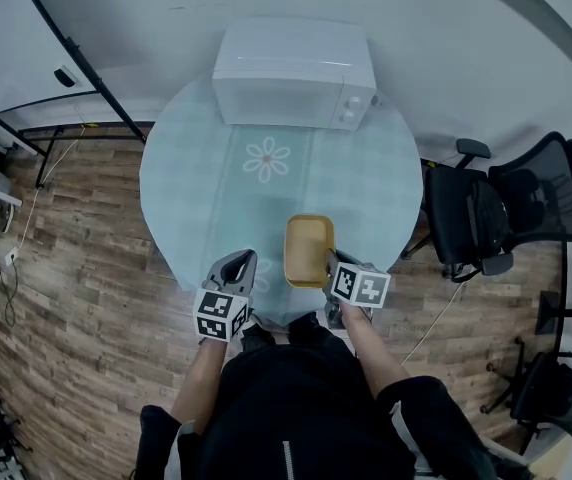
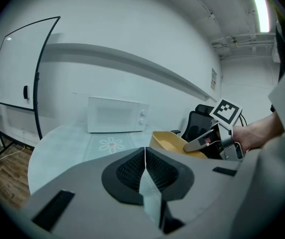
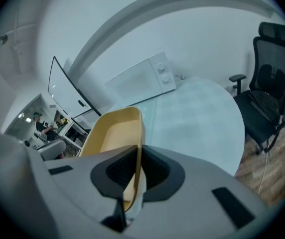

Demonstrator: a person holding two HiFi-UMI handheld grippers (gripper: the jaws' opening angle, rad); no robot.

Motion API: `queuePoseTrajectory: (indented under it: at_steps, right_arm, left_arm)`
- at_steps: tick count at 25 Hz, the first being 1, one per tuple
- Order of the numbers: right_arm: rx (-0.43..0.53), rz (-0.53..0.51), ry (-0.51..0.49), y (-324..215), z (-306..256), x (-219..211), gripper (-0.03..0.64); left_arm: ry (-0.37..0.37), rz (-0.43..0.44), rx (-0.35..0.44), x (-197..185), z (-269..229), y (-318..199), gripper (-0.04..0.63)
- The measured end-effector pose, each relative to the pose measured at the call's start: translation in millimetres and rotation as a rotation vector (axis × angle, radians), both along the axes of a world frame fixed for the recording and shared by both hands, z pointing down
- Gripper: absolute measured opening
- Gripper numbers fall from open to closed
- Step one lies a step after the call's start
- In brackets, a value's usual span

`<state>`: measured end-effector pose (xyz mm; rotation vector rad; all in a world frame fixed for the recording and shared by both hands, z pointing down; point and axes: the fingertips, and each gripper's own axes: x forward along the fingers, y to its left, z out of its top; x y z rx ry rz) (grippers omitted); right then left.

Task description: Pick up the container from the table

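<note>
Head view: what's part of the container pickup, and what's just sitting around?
Job: yellow container; right gripper, jaws shut on its rim; table.
Not involved: microwave; office chairs; left gripper, jaws shut, empty.

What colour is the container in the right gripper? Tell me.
Yellow; the container shows best in the right gripper view.

left gripper (image 2: 145, 152): jaws together, nothing between, pointing toward microwave (image 2: 115, 115). Yellow container (image 2: 168, 141) sits right of microwave, nearer camera. right gripper (image 2: 188, 147) on its rim.
</note>
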<state>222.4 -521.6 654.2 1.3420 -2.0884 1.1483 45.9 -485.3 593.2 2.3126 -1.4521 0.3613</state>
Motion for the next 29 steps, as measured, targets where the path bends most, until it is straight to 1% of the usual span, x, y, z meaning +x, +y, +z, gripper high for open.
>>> queuePoseTrajectory:
  at_steps: [3,8,29]
  right_arm:
    - [0.041,-0.052,0.029,-1.1,-9.4,-8.5,0.038]
    - [0.051,-0.087,0.029,-0.5,-16.0,-22.2,0.037]
    - [0.038,-0.098,0.048,-1.7,-13.4,-21.5,0.034]
  left_arm:
    - [0.001,0.01,0.006,1.9,-1.2,-3.2,0.017]
    - [-0.002,0.018,0.013,-2.7,-4.7,-5.9,0.017]
    - [0.0,0.031,0.011,-3.8,-2.4,-13.3,0.017]
